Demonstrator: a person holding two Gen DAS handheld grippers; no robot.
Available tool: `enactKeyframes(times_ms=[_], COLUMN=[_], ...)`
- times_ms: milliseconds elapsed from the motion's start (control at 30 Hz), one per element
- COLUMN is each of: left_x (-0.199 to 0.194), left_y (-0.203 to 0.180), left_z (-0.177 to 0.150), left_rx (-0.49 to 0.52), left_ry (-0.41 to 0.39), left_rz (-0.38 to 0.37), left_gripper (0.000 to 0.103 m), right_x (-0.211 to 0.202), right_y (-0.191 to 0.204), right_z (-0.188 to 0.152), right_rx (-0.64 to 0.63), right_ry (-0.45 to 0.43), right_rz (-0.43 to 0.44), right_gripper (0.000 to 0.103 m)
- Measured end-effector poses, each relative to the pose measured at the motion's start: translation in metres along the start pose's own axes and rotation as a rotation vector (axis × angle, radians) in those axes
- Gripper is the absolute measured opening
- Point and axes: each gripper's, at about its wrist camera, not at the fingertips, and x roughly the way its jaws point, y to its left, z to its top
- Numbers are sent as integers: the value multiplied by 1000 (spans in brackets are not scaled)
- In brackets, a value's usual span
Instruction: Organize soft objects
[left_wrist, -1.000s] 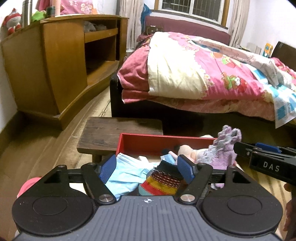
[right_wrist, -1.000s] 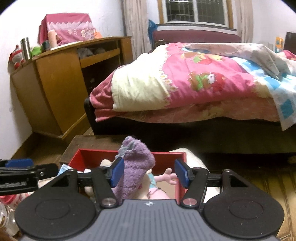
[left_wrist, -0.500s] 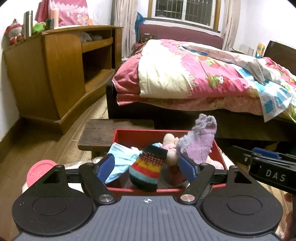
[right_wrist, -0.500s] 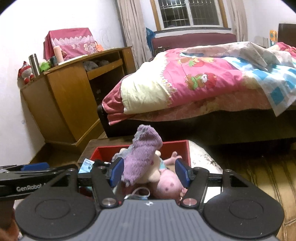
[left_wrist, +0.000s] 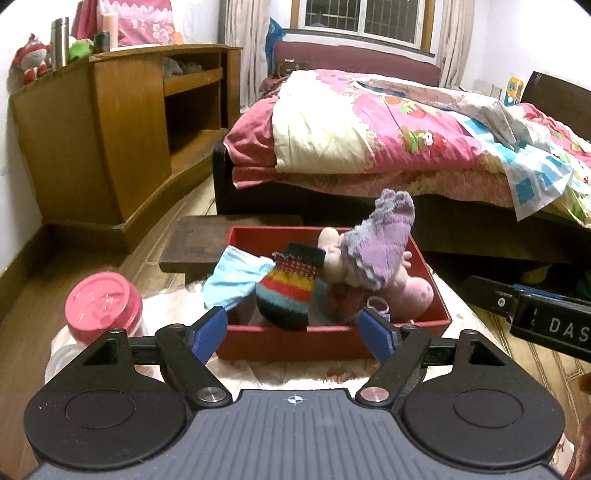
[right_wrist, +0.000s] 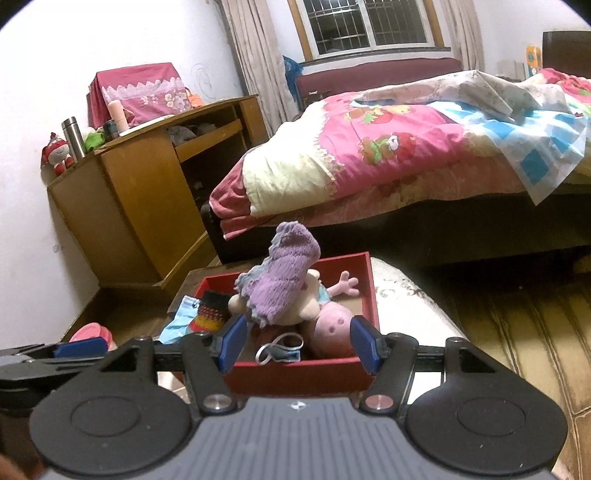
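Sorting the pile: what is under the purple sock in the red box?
The purple sock drapes over a pink plush toy in the red box. The toy's snout and one arm show; its middle is covered.

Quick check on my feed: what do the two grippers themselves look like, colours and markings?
Both match: left gripper and right gripper have black linkage arms, blue pads, silver pivot screws and a ribbed grey body. White "DAS" lettering marks the right one's black side.
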Motion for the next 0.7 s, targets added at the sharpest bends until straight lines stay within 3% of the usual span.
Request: enactKeyframes(times_ms=[700], left_x=[-31], left_y=[4], left_z=[-27], left_rx=[-21], left_ry=[-17], left_rz=[6], left_gripper=[80], right_x=[-36], right_y=[17], right_z=[-37], right_rx=[15], right_ry=[-8], right_rz=[13], right_gripper=[39])
